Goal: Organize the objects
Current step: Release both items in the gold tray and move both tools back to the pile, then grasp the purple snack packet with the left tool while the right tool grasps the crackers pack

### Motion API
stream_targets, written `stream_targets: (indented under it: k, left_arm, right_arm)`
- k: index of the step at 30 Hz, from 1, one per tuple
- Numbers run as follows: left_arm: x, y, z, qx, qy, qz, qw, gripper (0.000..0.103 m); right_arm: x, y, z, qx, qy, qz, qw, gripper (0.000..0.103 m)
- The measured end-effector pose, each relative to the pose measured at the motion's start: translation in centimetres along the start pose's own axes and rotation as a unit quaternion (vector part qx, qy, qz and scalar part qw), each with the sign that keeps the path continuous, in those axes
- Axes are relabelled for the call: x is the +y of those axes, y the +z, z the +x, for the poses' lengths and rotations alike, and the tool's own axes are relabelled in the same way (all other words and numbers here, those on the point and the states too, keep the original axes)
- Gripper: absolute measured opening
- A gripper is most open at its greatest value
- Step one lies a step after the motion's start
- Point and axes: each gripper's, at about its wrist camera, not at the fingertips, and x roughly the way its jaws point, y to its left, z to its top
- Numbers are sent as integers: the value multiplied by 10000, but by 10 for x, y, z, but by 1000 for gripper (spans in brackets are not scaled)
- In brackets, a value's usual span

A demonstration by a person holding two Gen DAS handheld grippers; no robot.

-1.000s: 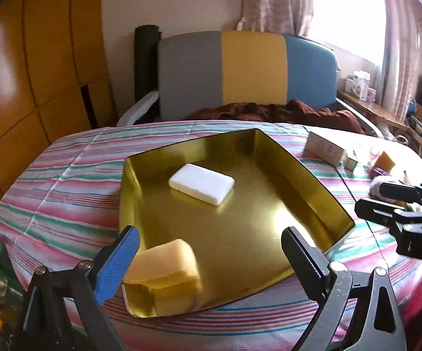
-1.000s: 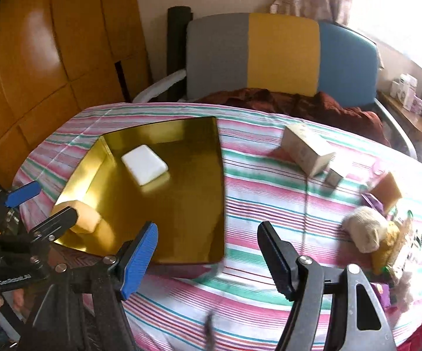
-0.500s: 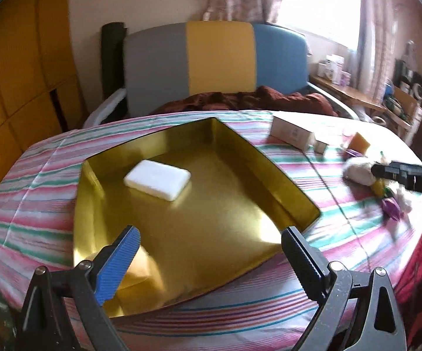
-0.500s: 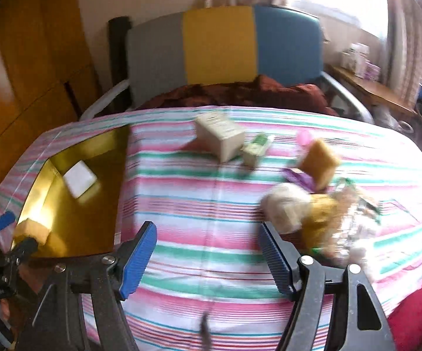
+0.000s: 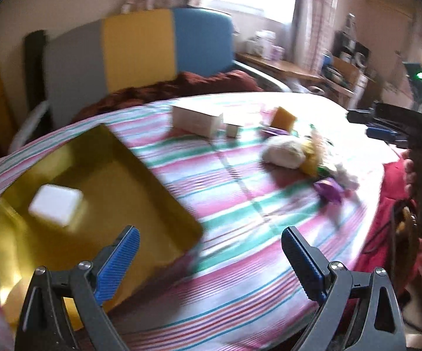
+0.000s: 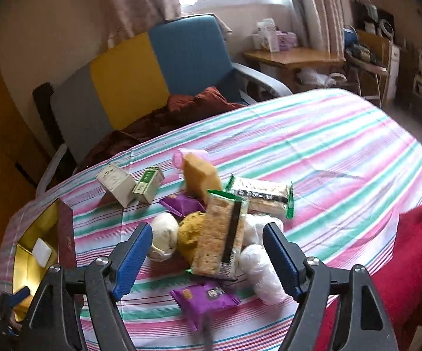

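Note:
A gold tray (image 5: 158, 175) lies on the striped tablecloth at the left, with a white soap bar (image 5: 56, 207) in it. It also shows in the right wrist view (image 6: 26, 251). My left gripper (image 5: 209, 259) is open and empty over the tray's right corner. My right gripper (image 6: 208, 259) is open and empty just above a pile of objects: a clear cracker pack (image 6: 221, 237), a cream ball (image 6: 164, 237), a yellow ball (image 6: 192, 231), white fluffy balls (image 6: 260, 266), purple packets (image 6: 203, 295) and an orange sponge (image 6: 202, 178).
A white box (image 6: 117, 184) and a small green-and-white box (image 6: 149, 187) stand behind the pile. A grey, yellow and blue chair (image 6: 140, 79) with a brown cloth stands behind the table. A red garment (image 6: 410, 260) is at the right edge.
Both grippers have swung right. The tray has slid to the left in both views and the pile now lies between the right gripper's fingers. Both stay open.

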Motion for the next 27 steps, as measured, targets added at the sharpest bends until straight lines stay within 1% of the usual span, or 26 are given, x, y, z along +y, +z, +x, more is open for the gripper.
stream_targets:
  k: [3,5,7,10,11,15,17,18,20,22,23,25,27]
  left_arm:
    - [-19,10,21,122,-258,216,9994,96]
    - [-35,18,37,184,-426,461,9979,94]
    - [-50,24,49,209,-570,710,9956,94]
    - [-80,32,66,243,-951,1236,9875,93]
    - [-92,35,72,244,-1069,1460,9832,93]
    - [-126,43,96,385,-1362,1961,9703,88]
    - [-136,49,109,481,-1547,2048,9653,86]
    - [-138,52,115,525,-1613,2047,9640,85]
    - [-141,58,127,660,-1795,1990,9612,80]
    - [-140,63,136,750,-1930,1927,9592,79]
    - [-139,65,142,828,-2067,1899,9562,76]
    - [-140,65,148,923,-2185,1935,9520,71]
    - [-140,63,153,963,-2278,2070,9466,70]
  right_arm:
    - [-9,-2,0,-32,178,130,9998,79]
    - [-16,-1,-2,-77,401,282,9988,81]
    - [-22,0,2,26,506,393,9979,81]
    - [-32,1,7,113,661,622,9958,81]
    - [-34,1,8,143,726,678,9950,81]
    - [-49,-1,12,215,945,1057,9897,82]
    - [-55,-1,13,189,1040,1220,9869,83]
    - [-57,-1,12,175,1080,1264,9859,83]
    - [-59,-1,12,172,1140,1313,9846,83]
    - [-59,-1,13,178,1159,1335,9841,83]
    - [-60,-1,12,168,1171,1348,9838,83]
    - [-64,-1,11,107,1253,1435,9816,83]
    - [-71,-3,10,27,1375,1619,9772,83]
